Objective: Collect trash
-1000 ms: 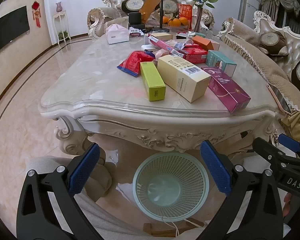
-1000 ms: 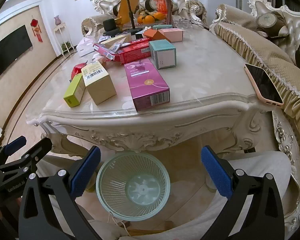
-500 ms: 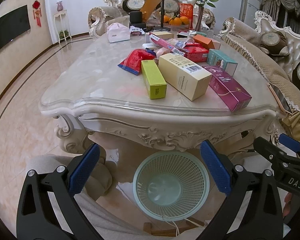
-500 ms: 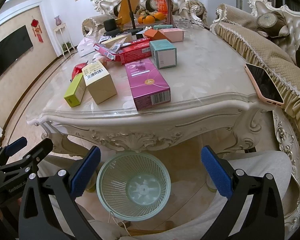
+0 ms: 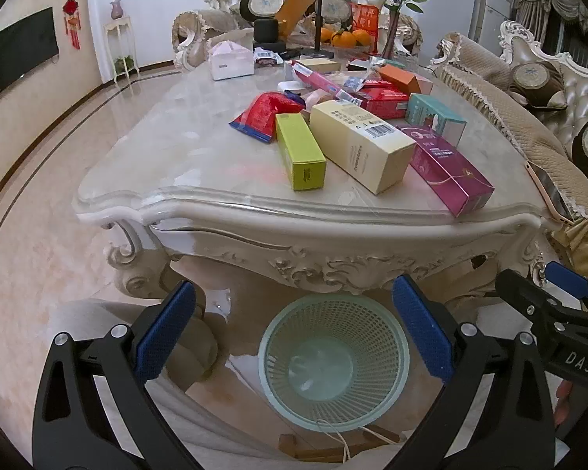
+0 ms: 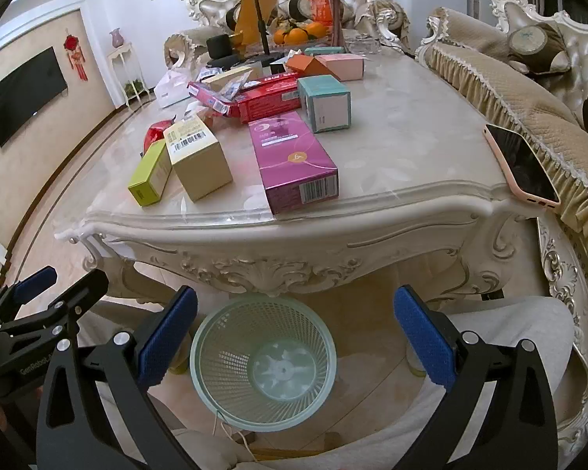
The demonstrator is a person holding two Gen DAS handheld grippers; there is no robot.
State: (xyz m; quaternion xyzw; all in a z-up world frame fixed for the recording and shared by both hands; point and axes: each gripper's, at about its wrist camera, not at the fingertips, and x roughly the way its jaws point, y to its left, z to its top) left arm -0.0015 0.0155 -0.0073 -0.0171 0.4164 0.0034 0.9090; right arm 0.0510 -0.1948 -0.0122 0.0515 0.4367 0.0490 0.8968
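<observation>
Trash: we see empty-looking cartons lying flat along the near edge of the bench. From its near left corner towards the right they run green box, cream box, magenta box. All three lie with a short end towards us, which we judge makes them the easiest first picks.
Further trash: behind these a red packet, a teal box and a red carton crowd the middle of the bench, some touching or overlapping.
Basket: the pale green mesh basket stands on the floor just under the near edge of the bench, and nothing shows in it. We take it to be set there so a carton drawn off the edge has only a short drop.
Left tool: spread wide, gripping nothing, held low in front of the bench with the basket showing between its fingers.
Right tool: likewise wide apart and empty, held low beside the left one, facing the magenta box.
Progress: we judge collecting has not begun, since the basket holds nothing we can see.
Not trash: a phone lies at the near right corner of the bench, partly on the sofa's fringed cover. Oranges sit at the far edge.
Risk: the magenta box reaches almost to the bench edge, so we think a clumsy nudge could tip it off beside the basket.
</observation>
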